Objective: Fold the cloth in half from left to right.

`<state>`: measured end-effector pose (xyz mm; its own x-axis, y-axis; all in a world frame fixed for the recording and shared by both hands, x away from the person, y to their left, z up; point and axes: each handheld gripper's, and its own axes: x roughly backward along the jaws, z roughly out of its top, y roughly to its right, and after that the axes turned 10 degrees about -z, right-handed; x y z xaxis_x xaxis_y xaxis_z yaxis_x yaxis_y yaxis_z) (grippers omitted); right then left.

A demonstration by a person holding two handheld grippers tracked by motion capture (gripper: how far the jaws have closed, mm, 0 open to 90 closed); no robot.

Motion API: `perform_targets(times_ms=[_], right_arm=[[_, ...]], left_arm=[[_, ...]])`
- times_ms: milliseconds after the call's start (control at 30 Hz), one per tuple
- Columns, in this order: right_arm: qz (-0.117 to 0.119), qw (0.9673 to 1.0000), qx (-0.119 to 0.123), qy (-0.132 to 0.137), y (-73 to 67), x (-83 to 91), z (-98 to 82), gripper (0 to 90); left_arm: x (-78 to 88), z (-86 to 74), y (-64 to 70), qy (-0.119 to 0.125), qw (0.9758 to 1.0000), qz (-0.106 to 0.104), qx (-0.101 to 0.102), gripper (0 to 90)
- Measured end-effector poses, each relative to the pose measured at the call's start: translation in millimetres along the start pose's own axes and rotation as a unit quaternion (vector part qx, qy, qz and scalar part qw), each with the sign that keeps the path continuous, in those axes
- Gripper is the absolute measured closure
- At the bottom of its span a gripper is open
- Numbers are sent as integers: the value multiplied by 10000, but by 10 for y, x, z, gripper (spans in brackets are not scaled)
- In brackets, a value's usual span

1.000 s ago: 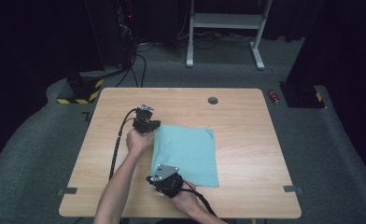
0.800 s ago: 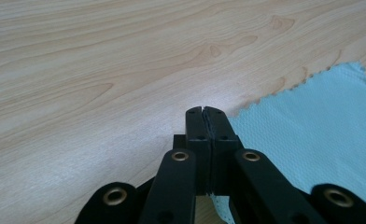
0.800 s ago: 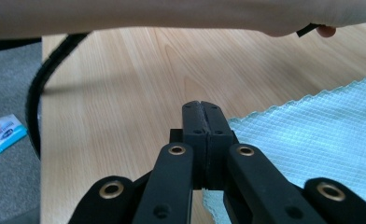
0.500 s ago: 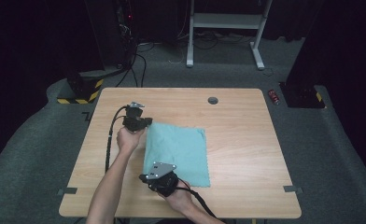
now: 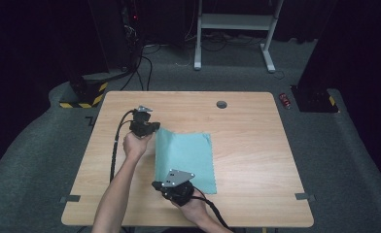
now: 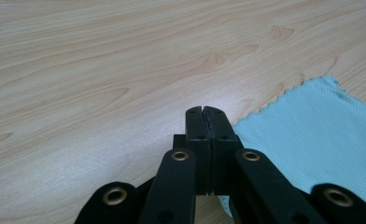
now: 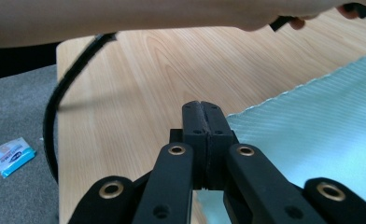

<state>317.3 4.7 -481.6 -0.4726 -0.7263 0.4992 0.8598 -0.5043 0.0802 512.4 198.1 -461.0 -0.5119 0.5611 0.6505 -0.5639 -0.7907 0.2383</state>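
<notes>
Teal cloth (image 5: 186, 158) has shifted left toward frame centre since a second ago, narrower; left gripper (image 5: 147, 127) and right gripper (image 5: 171, 187) clamp its left corners, jaws closed; apparently mid-fold or drag on the table (image 5: 256, 145).

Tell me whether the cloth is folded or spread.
Being folded: both tongs pinch corners of the teal cloth, its left edge lifted off the table.

Wooden table (image 5: 256, 145), grey carpet (image 5: 358, 160), white frame (image 5: 234, 22), perhaps a desk
</notes>
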Motion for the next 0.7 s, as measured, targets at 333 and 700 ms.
perform_targets(times_ms=[333, 700], right_arm=[[-359, 9991, -155, -171, 160, 208, -284, 900], [-680, 9968, -168, -387, 291, 335, -482, 900]], left_arm=[[-286, 80, 209, -36, 9997, -137, -201, 893], [-469, 97, 259, -133, 9996, -200, -154, 893]])
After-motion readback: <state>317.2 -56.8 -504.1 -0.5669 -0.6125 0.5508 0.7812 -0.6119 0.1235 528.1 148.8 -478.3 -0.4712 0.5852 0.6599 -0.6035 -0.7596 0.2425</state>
